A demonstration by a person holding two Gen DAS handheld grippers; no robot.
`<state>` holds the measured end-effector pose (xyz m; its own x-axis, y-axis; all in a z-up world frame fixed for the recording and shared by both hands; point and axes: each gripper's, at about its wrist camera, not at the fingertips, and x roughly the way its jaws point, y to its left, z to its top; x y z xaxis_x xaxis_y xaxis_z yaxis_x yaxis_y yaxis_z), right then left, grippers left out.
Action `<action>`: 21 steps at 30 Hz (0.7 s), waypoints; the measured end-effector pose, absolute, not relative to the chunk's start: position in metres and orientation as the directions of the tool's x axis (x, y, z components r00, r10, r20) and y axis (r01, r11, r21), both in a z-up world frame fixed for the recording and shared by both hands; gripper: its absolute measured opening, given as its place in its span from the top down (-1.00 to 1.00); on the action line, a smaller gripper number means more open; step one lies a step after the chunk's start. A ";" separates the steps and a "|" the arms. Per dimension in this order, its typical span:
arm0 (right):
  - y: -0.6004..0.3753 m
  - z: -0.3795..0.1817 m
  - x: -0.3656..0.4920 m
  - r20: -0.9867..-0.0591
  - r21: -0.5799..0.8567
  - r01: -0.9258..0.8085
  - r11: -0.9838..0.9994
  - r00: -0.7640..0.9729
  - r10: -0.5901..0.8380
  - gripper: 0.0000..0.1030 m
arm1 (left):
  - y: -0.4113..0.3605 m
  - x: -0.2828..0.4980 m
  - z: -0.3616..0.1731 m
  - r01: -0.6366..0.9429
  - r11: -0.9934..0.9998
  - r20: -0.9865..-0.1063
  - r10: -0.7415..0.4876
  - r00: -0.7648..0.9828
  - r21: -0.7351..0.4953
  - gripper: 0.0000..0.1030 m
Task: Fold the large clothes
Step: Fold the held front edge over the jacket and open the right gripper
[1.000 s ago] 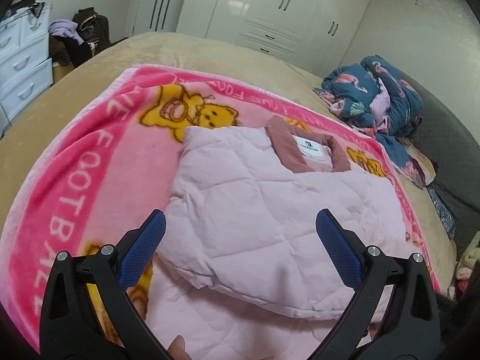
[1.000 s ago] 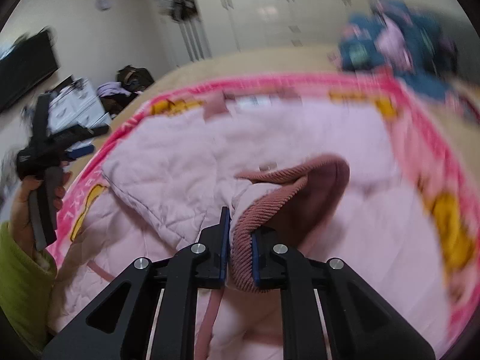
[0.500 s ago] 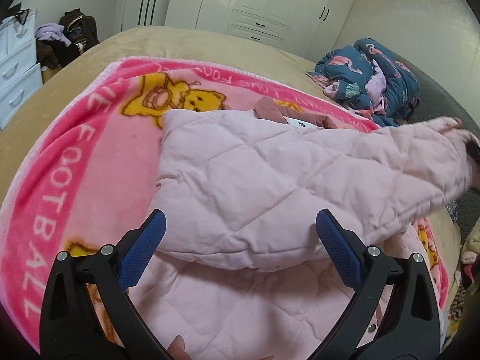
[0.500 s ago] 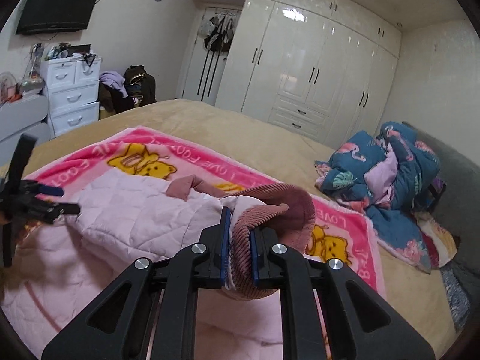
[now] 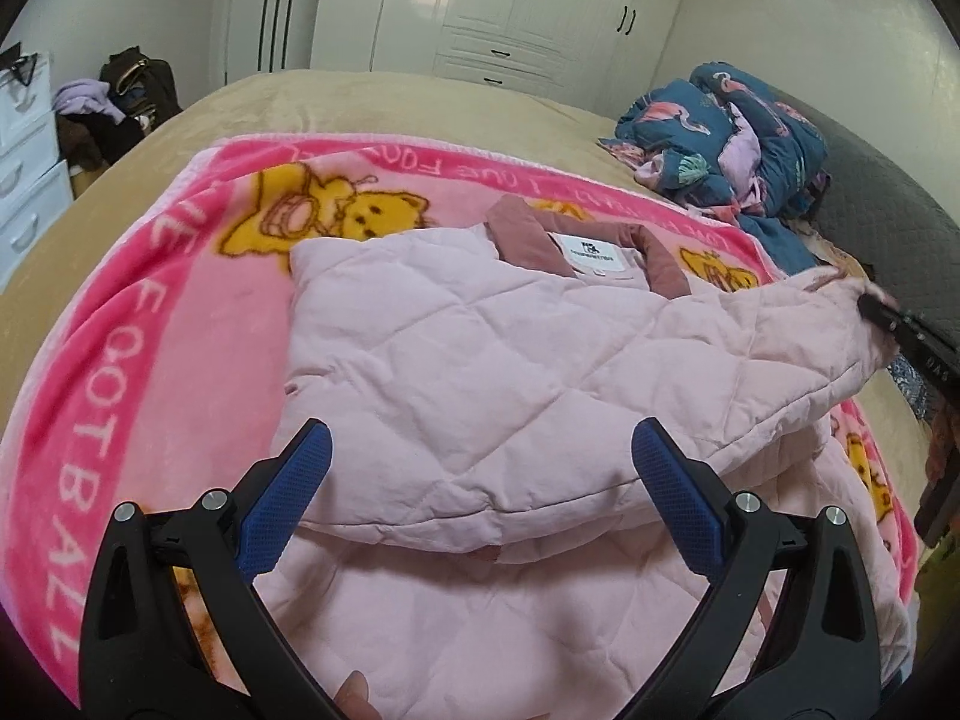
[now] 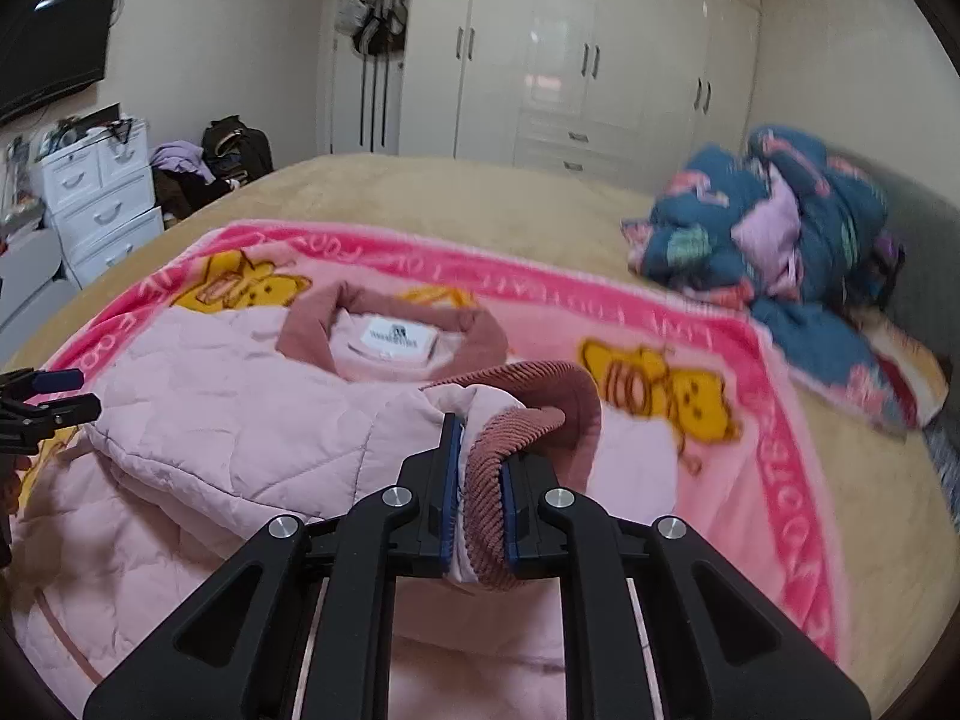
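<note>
A pale pink quilted jacket [image 5: 456,360] with a dusty-rose corduroy collar [image 5: 528,240] and a white label lies on a pink cartoon blanket [image 5: 120,324]. My left gripper [image 5: 480,480] hovers open above the jacket's folded lower part, blue pads wide apart, nothing between them. My right gripper [image 6: 477,492] is shut on the sleeve's corduroy cuff [image 6: 516,432], holding it up over the jacket's right side. In the left wrist view the sleeve [image 5: 780,324] stretches to the right, where the right gripper [image 5: 882,315] shows at the frame edge. The left gripper [image 6: 42,402] appears at the right wrist view's left edge.
The blanket covers a tan bed [image 5: 360,96]. A heap of blue flamingo-print bedding [image 5: 732,138] sits at the far right by a dark headboard [image 5: 870,216]. White drawers [image 6: 102,198], bags and clothes stand at the left; white wardrobes [image 6: 570,60] line the back wall.
The right gripper has carried the cuff from over the jacket out to the right, stretching the sleeve sideways, then lowered it. The left gripper has stayed open over the jacket.
</note>
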<state>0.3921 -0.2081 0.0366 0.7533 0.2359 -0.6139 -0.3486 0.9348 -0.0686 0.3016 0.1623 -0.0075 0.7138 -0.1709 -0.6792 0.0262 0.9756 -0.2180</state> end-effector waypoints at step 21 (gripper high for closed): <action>-0.244 0.015 0.361 -0.659 0.090 -0.187 0.978 0.725 0.199 -0.01 | 0.145 0.312 -0.031 0.061 0.977 -0.725 -0.194 0.661 -0.206 -0.35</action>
